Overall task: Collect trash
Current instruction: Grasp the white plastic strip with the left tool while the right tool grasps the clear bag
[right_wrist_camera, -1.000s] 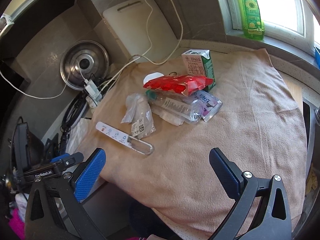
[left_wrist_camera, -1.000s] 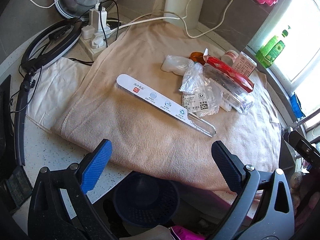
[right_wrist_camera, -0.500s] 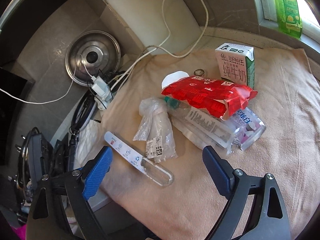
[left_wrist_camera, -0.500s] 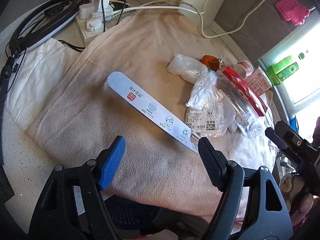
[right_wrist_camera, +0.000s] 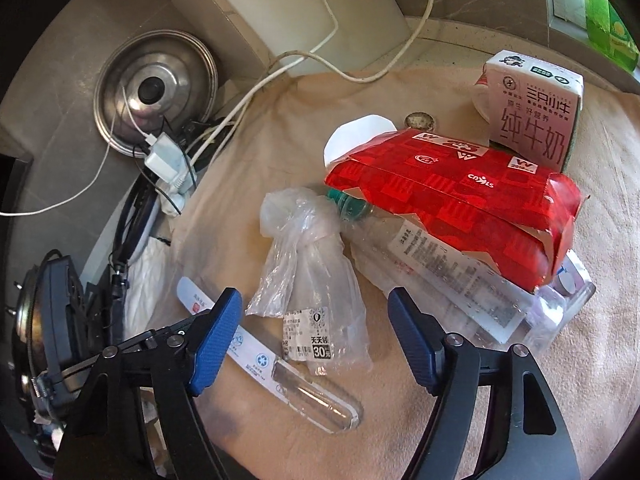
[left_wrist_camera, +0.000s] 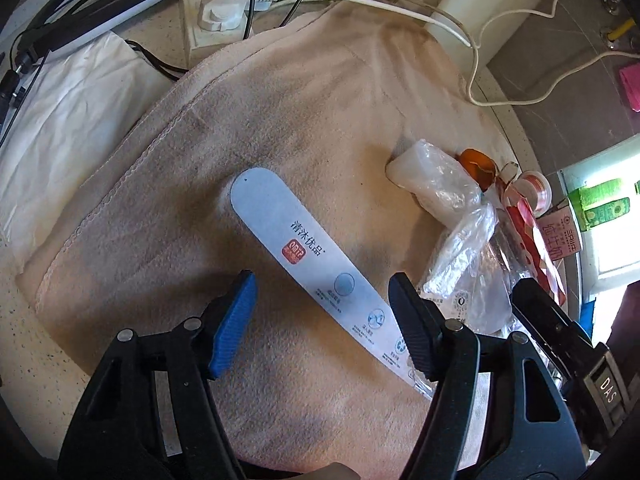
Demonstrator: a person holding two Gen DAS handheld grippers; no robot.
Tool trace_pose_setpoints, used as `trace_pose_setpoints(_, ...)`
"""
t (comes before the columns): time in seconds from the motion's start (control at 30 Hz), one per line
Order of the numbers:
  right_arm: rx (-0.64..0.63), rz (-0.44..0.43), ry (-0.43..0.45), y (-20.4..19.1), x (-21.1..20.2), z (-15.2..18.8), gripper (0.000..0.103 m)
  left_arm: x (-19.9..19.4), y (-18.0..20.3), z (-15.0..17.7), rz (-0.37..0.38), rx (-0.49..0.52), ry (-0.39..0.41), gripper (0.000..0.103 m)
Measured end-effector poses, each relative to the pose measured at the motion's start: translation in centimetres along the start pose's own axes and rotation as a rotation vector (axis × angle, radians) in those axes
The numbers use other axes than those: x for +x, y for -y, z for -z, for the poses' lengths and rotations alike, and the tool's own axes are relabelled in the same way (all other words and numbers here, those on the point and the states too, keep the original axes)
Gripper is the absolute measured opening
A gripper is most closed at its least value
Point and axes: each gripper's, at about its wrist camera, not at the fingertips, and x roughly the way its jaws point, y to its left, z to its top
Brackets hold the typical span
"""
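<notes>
Moved in closer and lower over the beige towel (left_wrist_camera: 304, 112) since a second ago, both grippers, with the trash now large in each view. Left gripper (left_wrist_camera: 322, 294) held above the long white toothbrush package (left_wrist_camera: 308, 256), jaws narrowing, the package lying slantwise between them but not pinched; blue finger (left_wrist_camera: 234, 320) off to its left over bare towel, black finger overlapping the package's lower end. Further right, a crumpled clear plastic bag (left_wrist_camera: 460, 252) and a red carton edge (left_wrist_camera: 532, 240) beside a milk carton (left_wrist_camera: 562, 236).

Right gripper (right_wrist_camera: 314, 310) poised over the same clear plastic bag (right_wrist_camera: 308, 276), jaws also narrowing, nothing clamped, pads clear of the bag. To the left, the toothbrush package (right_wrist_camera: 280, 372) passing under the blue finger. To the right, a clear plastic bottle (right_wrist_camera: 432, 272) lying under the torn red carton (right_wrist_camera: 452, 196), with the milk carton (right_wrist_camera: 532, 120) upright behind. Pot lid (right_wrist_camera: 156, 92) and white cables (right_wrist_camera: 320, 60) at the back.
</notes>
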Motion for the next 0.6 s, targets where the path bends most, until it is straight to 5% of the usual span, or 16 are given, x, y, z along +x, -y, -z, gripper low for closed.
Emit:
trace_pose_setpoints(0.2,-0.004,0.036,-0.021,-0.3,2.0,-0.7,0.073,1.3,0.1,-1.0,-0.001,-0.002,-0.014,0.067)
trace_pose_setpoints(0.43,-0.023,0.065,-0.046,-1.2,4.0,-1.2,0.065,1.8,0.0,-1.6,-0.044,-0.005,0.004,0.04)
trace_pose_setpoints(0.6,-0.015,0.084,-0.083,-1.3,5.4,-1.5,0.044,1.7,-0.6,-1.9,-0.036,-0.017,0.008,0.031)
